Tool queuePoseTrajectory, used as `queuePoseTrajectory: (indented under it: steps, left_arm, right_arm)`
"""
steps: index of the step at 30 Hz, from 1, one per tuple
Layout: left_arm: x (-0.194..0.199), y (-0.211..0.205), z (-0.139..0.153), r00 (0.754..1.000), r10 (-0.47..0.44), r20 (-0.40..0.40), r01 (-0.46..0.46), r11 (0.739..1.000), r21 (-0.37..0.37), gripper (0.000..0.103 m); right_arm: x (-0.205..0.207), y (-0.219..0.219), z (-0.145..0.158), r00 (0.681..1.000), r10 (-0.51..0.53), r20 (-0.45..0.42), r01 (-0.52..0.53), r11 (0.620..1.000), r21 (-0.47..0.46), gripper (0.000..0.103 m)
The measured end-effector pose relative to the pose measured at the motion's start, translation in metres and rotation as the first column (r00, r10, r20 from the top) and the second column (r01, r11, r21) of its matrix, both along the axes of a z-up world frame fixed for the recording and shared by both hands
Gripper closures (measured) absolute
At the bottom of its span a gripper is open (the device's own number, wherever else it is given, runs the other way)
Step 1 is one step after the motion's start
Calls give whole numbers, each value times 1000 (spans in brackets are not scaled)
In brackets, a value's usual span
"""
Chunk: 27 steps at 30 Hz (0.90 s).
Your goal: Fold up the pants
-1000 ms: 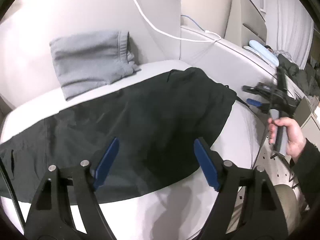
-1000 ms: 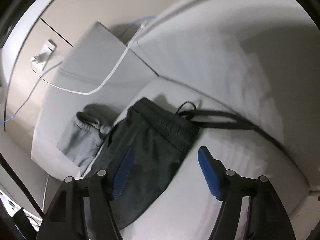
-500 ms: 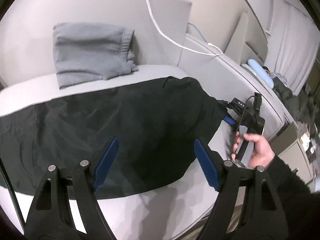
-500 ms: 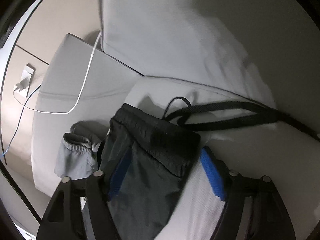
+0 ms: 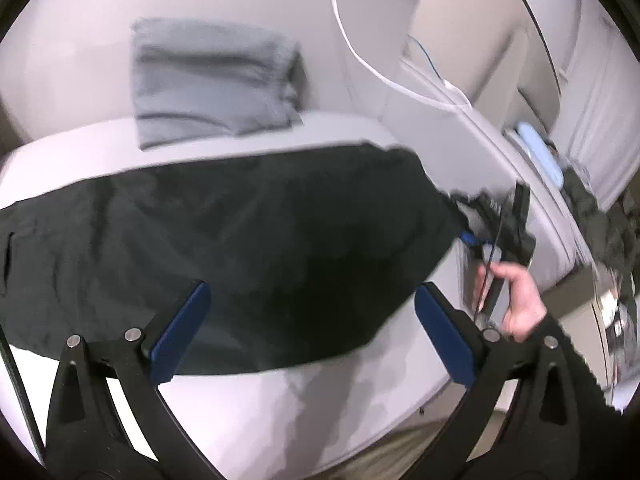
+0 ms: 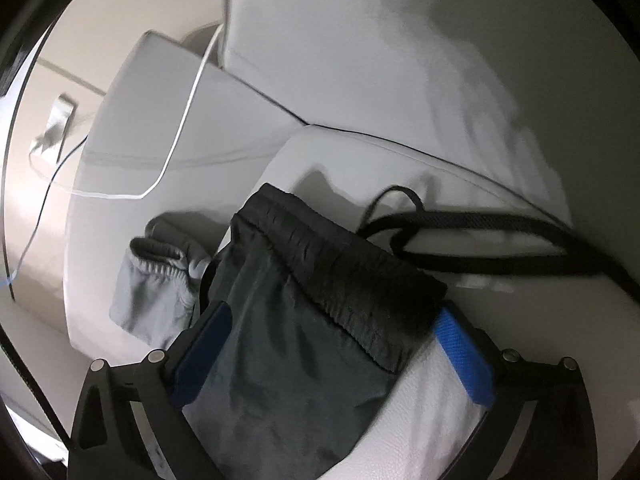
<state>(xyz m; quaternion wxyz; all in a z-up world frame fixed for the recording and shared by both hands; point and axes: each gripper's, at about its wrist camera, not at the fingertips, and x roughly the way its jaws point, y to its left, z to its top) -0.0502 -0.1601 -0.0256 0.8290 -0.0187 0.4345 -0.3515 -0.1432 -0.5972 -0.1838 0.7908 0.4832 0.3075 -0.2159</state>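
Black pants (image 5: 240,236) lie spread flat across a pale sofa seat (image 5: 304,412), waistband to the right. My left gripper (image 5: 312,320) is open and hovers over the pants' near edge, holding nothing. In the right wrist view the elastic waistband (image 6: 336,280) lies between the open fingers of my right gripper (image 6: 332,348), with the right fingertip (image 6: 460,352) at the waistband corner. The right gripper also shows in the left wrist view (image 5: 492,240), held in a hand at the waistband end.
Folded grey sweatpants (image 5: 212,84) lean on the sofa backrest (image 6: 156,284). A white cable (image 5: 360,52) runs over the back cushions. A black strap (image 6: 492,240) lies on the seat by the waistband. Dark clutter (image 5: 600,216) sits past the sofa arm.
The right gripper has moved in to the waistband, which now sits between its open fingers. The left gripper has shifted slightly over the pants; the view is blurred by motion.
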Motion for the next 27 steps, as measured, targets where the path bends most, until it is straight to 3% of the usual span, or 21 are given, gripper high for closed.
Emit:
queuePoseTrajectory:
  steps: [1, 3, 5, 6, 7, 10, 11, 15, 17, 20, 21, 24, 27]
  left_arm:
    - [2, 7, 2, 1000, 10, -5, -10, 999, -50, 13]
    - [7, 19, 3, 999, 16, -45, -23, 987, -160, 45]
    - [15, 26, -2, 996, 32, -84, -48, 981, -190, 52]
    - [17, 27, -3, 995, 33, -90, -51, 979, -197, 60]
    - [21, 29, -6, 995, 39, -94, -56, 980, -193, 63]
    - [31, 29, -12, 992, 43, -122, -62, 986, -157, 62]
    - [33, 27, -14, 990, 43, -134, -63, 987, -151, 61]
    - [63, 4, -7, 977, 35, -211, -62, 991, -123, 38]
    - [88, -29, 10, 979, 15, -206, -37, 994, -104, 38]
    - [114, -96, 27, 964, -92, -251, 78, 995, -64, 32]
    - [120, -125, 32, 954, -135, -266, 131, 991, -35, 31]
    - [130, -212, 46, 941, -218, -258, 238, 970, 48, 31]
    - [134, -274, 47, 933, -251, -257, 286, 952, 109, 30]
  right_arm:
    - [-3, -1, 0, 1000, -1, 4, 1, 1000, -18, 39]
    - [-6, -4, -10, 999, -24, 33, 23, 1000, 12, 83]
    - [-12, -5, -18, 995, -56, 82, 53, 998, 41, 84]
    - [-13, -3, -17, 993, -55, 102, 53, 998, 23, 84]
    - [-11, 0, -15, 993, -47, 108, 48, 999, -4, 85]
    - [-6, 18, 12, 993, 32, 116, -10, 983, -182, 86]
    - [-3, 25, 21, 991, 54, 121, -26, 974, -223, 86]
    - [7, 61, 60, 977, 163, 134, -97, 910, -402, 86]
    - [10, 83, 72, 966, 214, 147, -122, 874, -470, 87]
    - [17, 117, 85, 947, 307, 89, -198, 781, -592, 87]
    - [21, 134, 89, 941, 335, 51, -225, 729, -647, 87]
    - [22, 157, 91, 922, 387, 3, -272, 654, -705, 87]
    - [20, 176, 91, 911, 411, -24, -287, 594, -752, 87]
